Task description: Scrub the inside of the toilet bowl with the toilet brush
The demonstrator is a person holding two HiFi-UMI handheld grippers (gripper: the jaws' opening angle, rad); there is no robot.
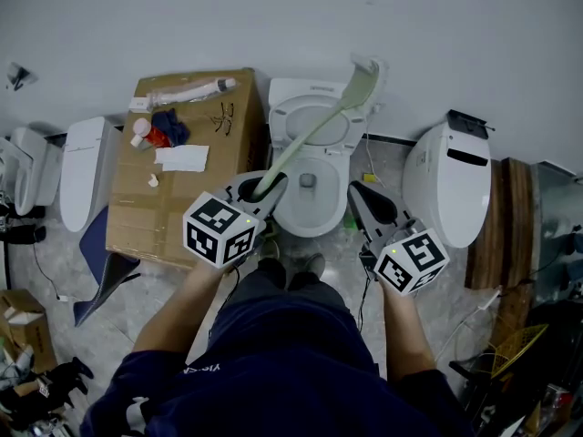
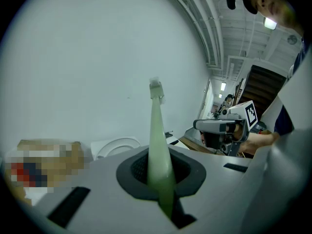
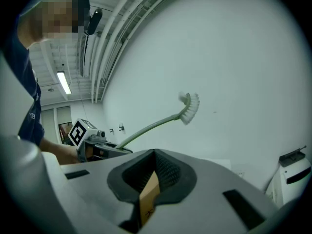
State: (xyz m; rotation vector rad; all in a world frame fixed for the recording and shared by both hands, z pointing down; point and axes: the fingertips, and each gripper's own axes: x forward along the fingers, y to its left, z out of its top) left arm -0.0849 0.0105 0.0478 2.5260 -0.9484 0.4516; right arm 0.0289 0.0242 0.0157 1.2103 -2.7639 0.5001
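1. the left gripper (image 1: 260,188) has its jaws closed tight on the bottom end of the toilet brush (image 1: 319,126). the pale green handle fills the slit between the ribbed pads.
2. the right gripper (image 1: 364,194) has its jaws drawn in to a narrow slit. a tan strip (image 3: 146,194), much like cardboard, stands in the slit, and i cannot tell what it is.
3. the brush rises up and away from the left jaws. its bristle head (image 1: 367,66) is far beyond them, high against the wall (image 1: 455,35).
4. the toilet bowl (image 1: 339,209) lies just beyond and below the left jaws. the bristles are not in it, so i judge that scrubbing is not under way.
5. risk: the grip sits at the far end of a long handle. when the bristles press on the porcelain, that leverage could twist or slide the handle in the jaws.
6. risk: as the head swings down, it could clip the raised seat (image 1: 310,121), which lies under its path.
7. risk: the handle is curved, so the head sits off the line of the jaws and may land wide of the bowl.
8. look: the brush is slim, pale green and gently bowed, widening toward the grip. its head is a short white tuft set at an angle.
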